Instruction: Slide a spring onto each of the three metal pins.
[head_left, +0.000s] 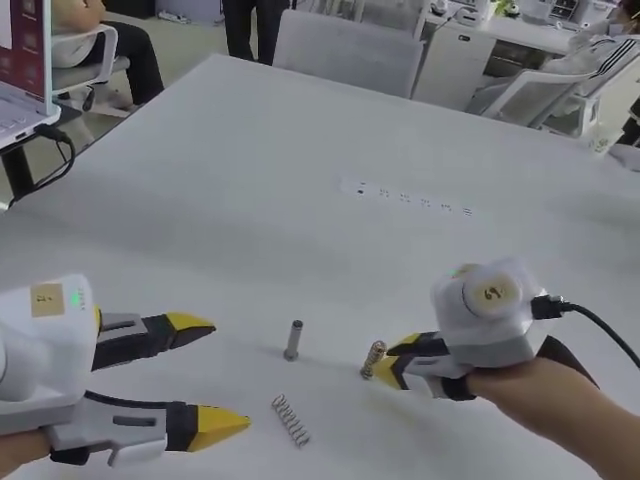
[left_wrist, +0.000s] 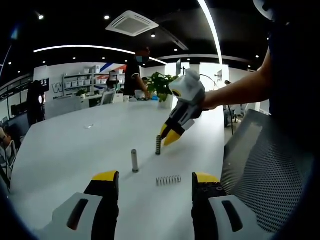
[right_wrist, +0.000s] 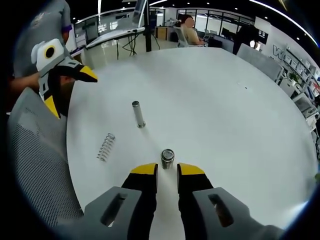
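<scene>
Likely the loose spring is light and rolls easily; I'd pinch it gently mid-coil. Left gripper gapes wide, right gripper barely parted, both empty.

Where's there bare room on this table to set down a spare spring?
Wide bare table beyond the bare pin, up to the socket row. Crowded between left gripper and right gripper: that pin, the sprung pin and the loose spring.

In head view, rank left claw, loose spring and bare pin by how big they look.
1. Left claw, nearest the camera.
2. Loose spring.
3. Bare pin, close behind; upright and foreshortened, so unsure.
</scene>
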